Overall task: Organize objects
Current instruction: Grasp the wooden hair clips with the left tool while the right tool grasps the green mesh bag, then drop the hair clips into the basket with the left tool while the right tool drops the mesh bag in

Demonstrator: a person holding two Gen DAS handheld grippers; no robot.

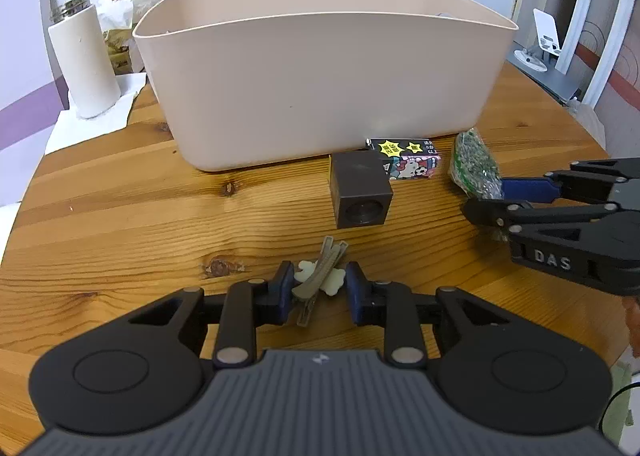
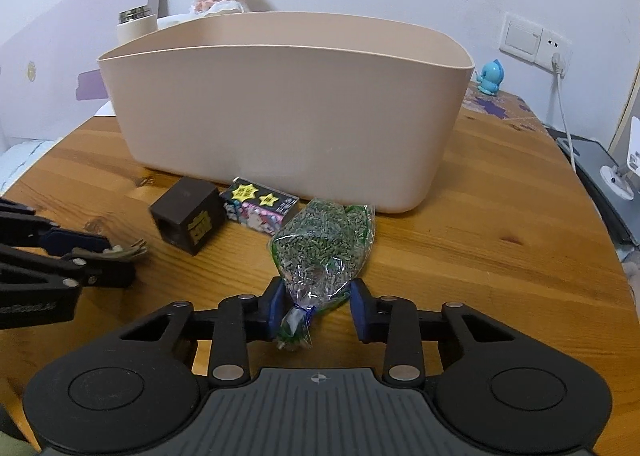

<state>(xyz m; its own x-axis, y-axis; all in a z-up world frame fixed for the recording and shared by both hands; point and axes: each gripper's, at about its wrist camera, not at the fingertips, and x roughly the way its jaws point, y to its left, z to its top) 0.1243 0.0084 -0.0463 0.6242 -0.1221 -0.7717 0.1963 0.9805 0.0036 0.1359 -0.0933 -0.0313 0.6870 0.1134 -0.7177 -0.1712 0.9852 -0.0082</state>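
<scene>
While the left gripper (image 1: 316, 288) has its fingers set on either side of a hair clip (image 1: 318, 276) on the desk (image 1: 120, 192), the pads look to touch its pale trim. Likewise, the right gripper (image 2: 318, 306) pinches the tied neck of a clear seed bag (image 2: 324, 244). Beyond lie a dark cube (image 1: 360, 192) and a small printed box (image 1: 412, 160), just before the beige tub (image 1: 320, 88).

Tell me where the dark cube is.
The dark cube sits on the wooden table just in front of the beige bin, touching the cartoon box on its right.
</scene>
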